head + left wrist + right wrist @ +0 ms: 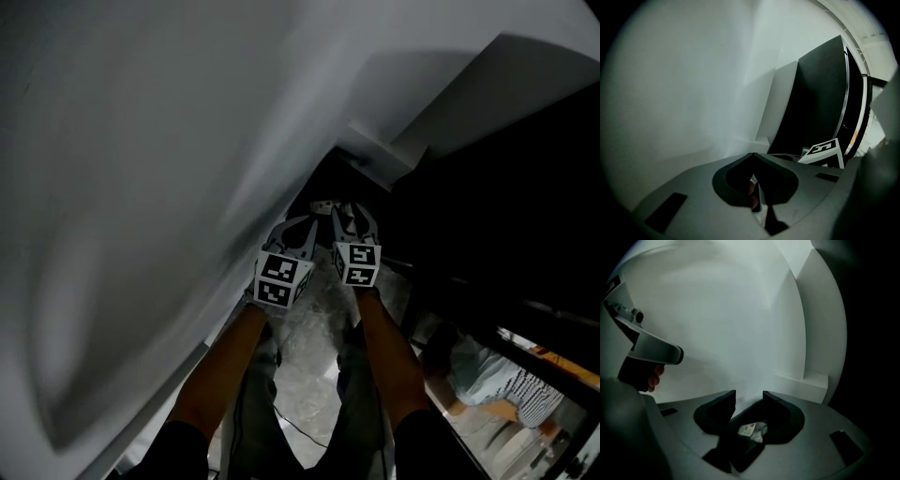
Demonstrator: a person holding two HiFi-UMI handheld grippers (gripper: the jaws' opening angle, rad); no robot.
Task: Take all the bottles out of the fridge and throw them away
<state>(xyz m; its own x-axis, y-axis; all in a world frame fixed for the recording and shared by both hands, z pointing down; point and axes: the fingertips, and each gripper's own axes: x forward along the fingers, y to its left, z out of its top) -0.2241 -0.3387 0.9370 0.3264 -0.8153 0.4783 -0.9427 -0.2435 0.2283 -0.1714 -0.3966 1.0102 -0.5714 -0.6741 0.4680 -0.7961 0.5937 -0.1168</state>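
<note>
We hold both grippers idle beside the wall, probably between bottles. The left gripper has its jaws together and empty. The right gripper has its jaws slightly apart, with a crumpled scrap low behind them.

Dim corner: a pale wall, a marbled floor and a bystander

A broad white wall fills the left and top of the head view, and a small white ledge juts from it where it meets the dark area on the right. Below lies a grey, marbled floor, with a thin dark cable trailing across it. At the lower right, beyond a dark edge, stands a person in what looks like a striped light top. In both gripper views, the same wall fills the background.
</note>
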